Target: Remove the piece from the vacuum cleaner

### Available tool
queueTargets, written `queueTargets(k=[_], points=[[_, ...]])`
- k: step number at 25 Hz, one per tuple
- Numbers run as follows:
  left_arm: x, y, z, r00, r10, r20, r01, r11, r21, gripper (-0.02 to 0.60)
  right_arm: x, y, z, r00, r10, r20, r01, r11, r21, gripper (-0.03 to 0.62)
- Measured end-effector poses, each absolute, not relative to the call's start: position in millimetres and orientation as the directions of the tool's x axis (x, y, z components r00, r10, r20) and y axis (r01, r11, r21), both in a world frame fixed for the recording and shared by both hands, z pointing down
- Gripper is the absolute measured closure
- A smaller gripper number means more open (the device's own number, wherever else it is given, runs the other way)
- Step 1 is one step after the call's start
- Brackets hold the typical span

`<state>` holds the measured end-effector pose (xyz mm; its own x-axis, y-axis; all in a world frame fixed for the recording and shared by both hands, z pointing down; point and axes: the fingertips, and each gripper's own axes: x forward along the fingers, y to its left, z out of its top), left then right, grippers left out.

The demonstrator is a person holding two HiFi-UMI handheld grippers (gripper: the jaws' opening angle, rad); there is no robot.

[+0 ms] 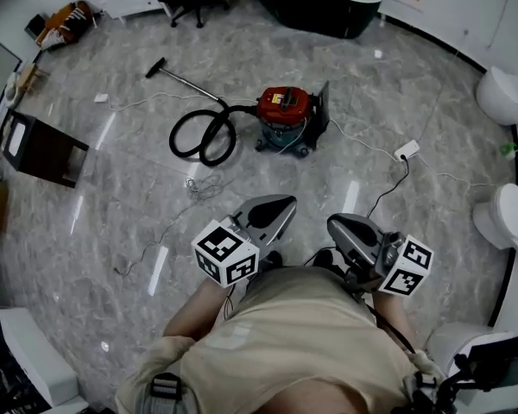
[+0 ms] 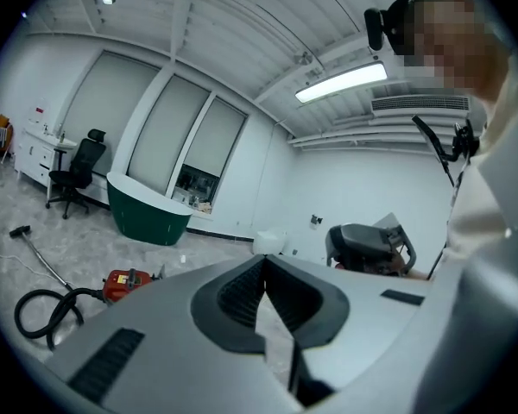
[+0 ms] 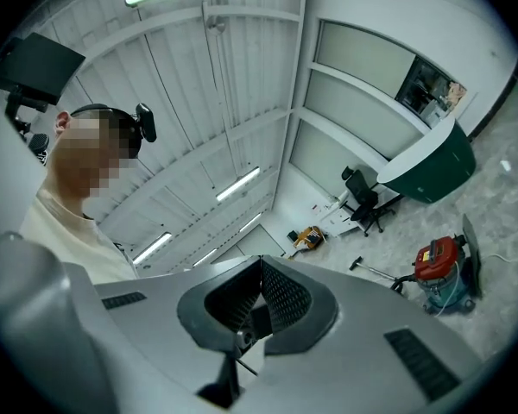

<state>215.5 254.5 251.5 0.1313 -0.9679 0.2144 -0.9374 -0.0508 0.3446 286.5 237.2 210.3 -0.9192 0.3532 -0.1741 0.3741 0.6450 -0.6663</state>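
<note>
1. On the floor [image 1: 432, 84], well ahead of both grippers: vacuum cleaner [image 1: 284, 117], red canister, upright.
2. Hose [image 1: 203, 136]: black coil just left of the vacuum cleaner, joined to it.
3. Wand [image 1: 183, 80]: long axis slants from the hose away from the vacuum cleaner, leftward and farther off.
4. Left hand-held gripper [image 1: 287, 203]: jaws pressed together, empty; slightly the nearer to the vacuum cleaner.
5. Right hand-held gripper [image 1: 333, 222]: jaws pressed together, empty.
6. Judgement: the piece is likely the hose or the wand; the approach is not yet made.
</note>
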Motion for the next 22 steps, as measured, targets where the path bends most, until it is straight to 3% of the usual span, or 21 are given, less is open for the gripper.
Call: queueTargets(k=[8,13,22], points=[[279.5,188.7,245.0,0.141,-0.956,0.258,-0.967,-0.077,0.244,0.577,331.1,182.2,238.4,-0.891,0.434,-0.135,0.413,0.649,-0.639,0.592],[280.2,174.4,254.6,0.087,-0.950,0.301,-0.967,-0.007,0.256,0.577,336.5,164.8,246.5,-0.870,0.476,-0.127,0.437,0.627,-0.645,0.592],[254.1,143.0,258.1,0.170,-0.955,0.244,-0.957,-0.101,0.274,0.577,312.2,147.1,260.9,-0.896,0.443,-0.040,0.370,0.691,-0.621,0.594]])
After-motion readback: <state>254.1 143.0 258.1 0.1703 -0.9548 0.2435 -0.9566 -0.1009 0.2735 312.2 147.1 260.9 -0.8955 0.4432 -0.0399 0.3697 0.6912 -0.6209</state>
